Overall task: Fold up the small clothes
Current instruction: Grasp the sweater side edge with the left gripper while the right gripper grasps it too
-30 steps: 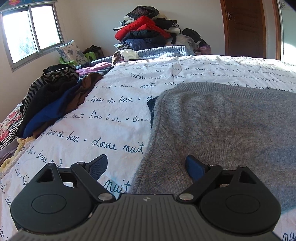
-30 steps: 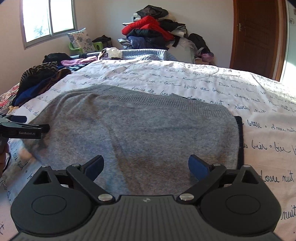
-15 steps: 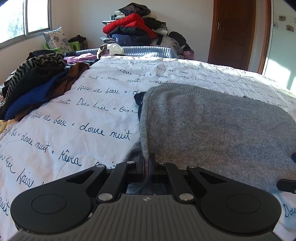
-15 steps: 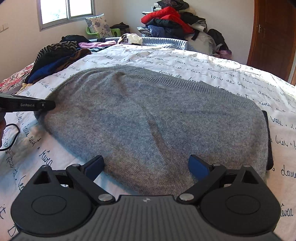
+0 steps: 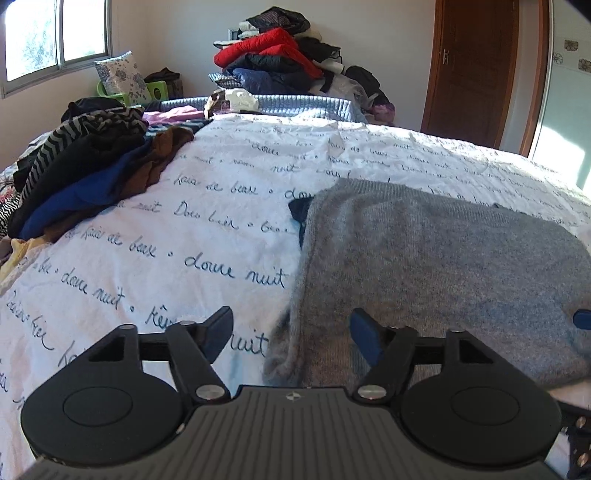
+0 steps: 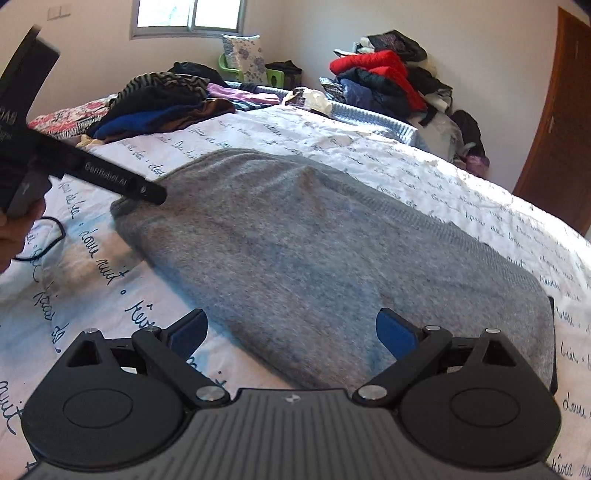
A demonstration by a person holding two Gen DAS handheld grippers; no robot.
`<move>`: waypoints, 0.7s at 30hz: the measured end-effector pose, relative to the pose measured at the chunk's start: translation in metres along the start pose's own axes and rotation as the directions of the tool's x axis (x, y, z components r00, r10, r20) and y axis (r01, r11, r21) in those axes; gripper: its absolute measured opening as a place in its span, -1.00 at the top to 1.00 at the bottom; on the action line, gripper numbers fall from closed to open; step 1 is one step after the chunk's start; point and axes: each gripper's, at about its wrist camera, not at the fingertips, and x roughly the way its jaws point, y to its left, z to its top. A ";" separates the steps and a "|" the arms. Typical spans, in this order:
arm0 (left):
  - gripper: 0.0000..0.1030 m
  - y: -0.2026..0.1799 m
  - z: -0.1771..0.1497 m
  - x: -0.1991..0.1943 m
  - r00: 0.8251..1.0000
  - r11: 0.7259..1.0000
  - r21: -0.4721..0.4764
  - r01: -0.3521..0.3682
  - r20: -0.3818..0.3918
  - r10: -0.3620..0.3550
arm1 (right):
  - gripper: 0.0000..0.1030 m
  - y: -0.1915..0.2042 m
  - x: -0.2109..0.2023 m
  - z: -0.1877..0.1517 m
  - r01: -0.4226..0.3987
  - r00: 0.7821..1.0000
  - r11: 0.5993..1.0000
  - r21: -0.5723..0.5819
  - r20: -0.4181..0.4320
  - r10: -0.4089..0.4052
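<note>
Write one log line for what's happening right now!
left tool: open | right tool: open | grey sweater: flat on bed, unheld

Sunlit bedroom (image 5: 166, 33), wooden door (image 5: 476, 70)

Fuzzy matt grey knit sweater (image 6: 325, 251)

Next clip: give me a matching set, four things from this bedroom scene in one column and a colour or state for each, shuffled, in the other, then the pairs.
Things:
1. sweater
2. left gripper
3. jacket atop the far pile
4. door

Colour or state:
A. red
B. brown wood, shut
C. grey knit, lying flat on the bed
D. open, holding nothing

Pairs: 1-C, 2-D, 3-A, 4-B
</note>
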 end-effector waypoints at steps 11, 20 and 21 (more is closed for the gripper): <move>-0.61 0.015 0.059 0.052 0.981 0.977 -0.114 0.180 -0.056 -0.187 | -0.92 0.062 0.020 0.007 0.113 0.992 0.969 -0.222 0.084 -0.096; -0.61 0.051 0.079 0.135 0.874 0.837 -0.402 0.370 -0.154 -0.460 | -0.96 0.097 0.049 0.001 0.297 0.953 0.889 -0.349 0.167 -0.253; -0.61 0.052 0.080 0.141 0.866 0.828 -0.415 0.377 -0.160 -0.475 | -0.96 0.101 0.052 0.003 0.315 0.947 0.879 -0.358 0.177 -0.267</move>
